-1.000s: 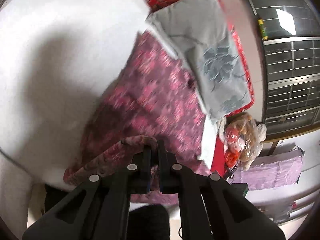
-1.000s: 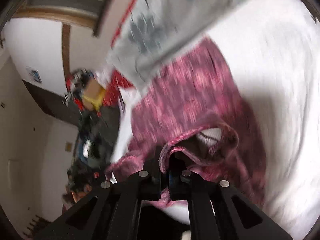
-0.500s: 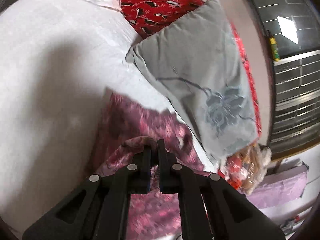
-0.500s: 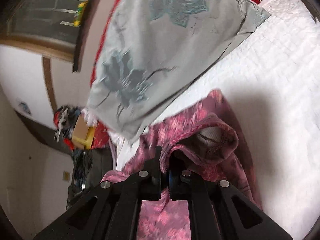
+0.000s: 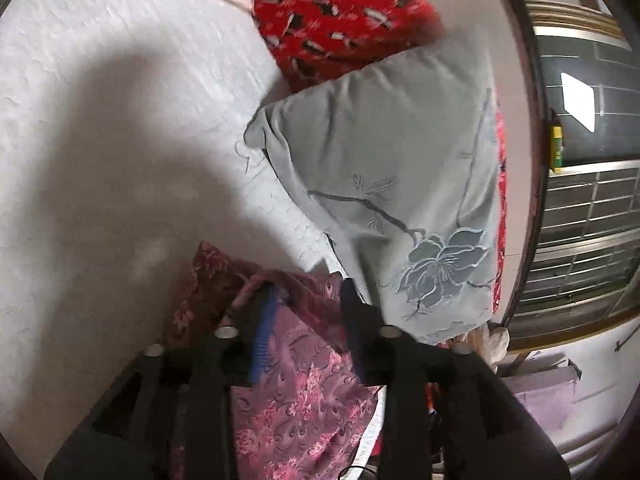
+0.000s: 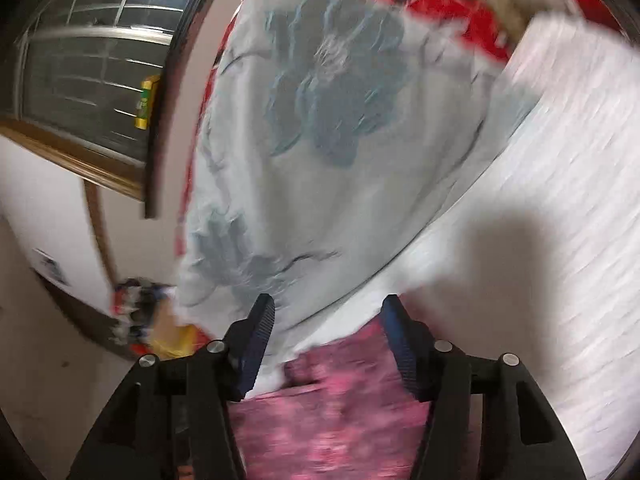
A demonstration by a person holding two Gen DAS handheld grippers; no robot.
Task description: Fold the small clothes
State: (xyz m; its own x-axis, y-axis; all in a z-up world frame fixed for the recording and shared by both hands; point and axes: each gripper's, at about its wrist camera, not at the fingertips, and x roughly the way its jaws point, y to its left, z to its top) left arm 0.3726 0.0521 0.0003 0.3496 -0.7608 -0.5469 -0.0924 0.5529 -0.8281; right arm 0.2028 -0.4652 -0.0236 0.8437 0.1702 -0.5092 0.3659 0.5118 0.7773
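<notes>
While both grippers' jaws gape over the pink garment (image 5: 296,384), a grey pillow (image 5: 392,184) lies on the white bedspread (image 5: 100,120).

The left gripper (image 5: 306,292) has its fingers spread wide apart. The right gripper (image 6: 326,312) does too.

a white bed (image 5: 100,128) carries a pink garment (image 5: 296,392), a grey pillow (image 5: 392,184) just beside it, and a red pillow (image 5: 340,12) touching the grey one's far side.
</notes>
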